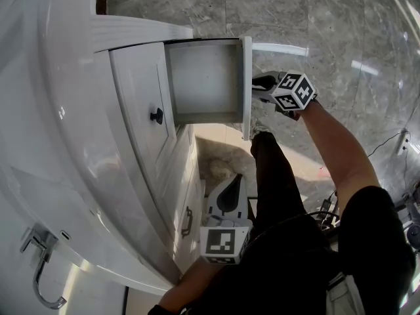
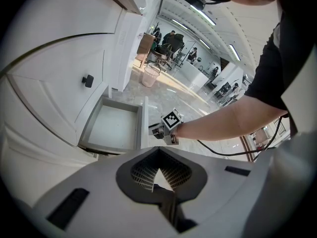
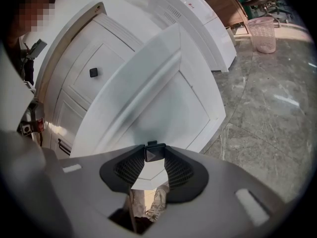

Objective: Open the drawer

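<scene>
The white drawer [image 1: 207, 81] stands pulled out of the curved white cabinet [image 1: 98, 143], and its inside looks bare. My right gripper [image 1: 257, 84] is at the drawer front [image 1: 247, 87]. In the right gripper view its jaws are shut on the small black drawer knob [image 3: 154, 152] on the white front panel [image 3: 163, 83]. My left gripper [image 1: 231, 184] hangs lower, beside the cabinet's lower doors and away from the drawer. Its jaws meet at the tips with nothing between them [image 2: 159, 152]. From the left gripper view the open drawer [image 2: 114, 125] and the right gripper [image 2: 154, 129] show ahead.
A cabinet door with a black knob [image 1: 157, 115] is left of the drawer, and a lower front with a bar handle [image 1: 186, 222] sits beneath. A faucet [image 1: 41, 261] is on the countertop. Grey marble floor [image 1: 341, 31] spreads around. A pink basket [image 3: 264, 33] stands far off.
</scene>
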Available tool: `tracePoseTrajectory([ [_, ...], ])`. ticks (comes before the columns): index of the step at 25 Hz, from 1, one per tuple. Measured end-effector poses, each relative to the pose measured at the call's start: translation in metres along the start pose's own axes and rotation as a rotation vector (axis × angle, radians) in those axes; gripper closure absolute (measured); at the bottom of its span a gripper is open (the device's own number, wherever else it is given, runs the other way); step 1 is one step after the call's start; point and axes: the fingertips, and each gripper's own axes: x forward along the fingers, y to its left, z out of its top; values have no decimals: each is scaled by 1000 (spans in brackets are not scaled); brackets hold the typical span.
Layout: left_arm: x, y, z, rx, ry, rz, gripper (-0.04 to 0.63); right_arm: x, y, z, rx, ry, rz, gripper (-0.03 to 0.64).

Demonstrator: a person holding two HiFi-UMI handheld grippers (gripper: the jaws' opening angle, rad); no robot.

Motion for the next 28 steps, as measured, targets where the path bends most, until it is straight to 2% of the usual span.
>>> tracePoseTrajectory([
  [28,-1,0,0,-1,-11,-2,604,-1,-2,-2,27,-7,26,492],
])
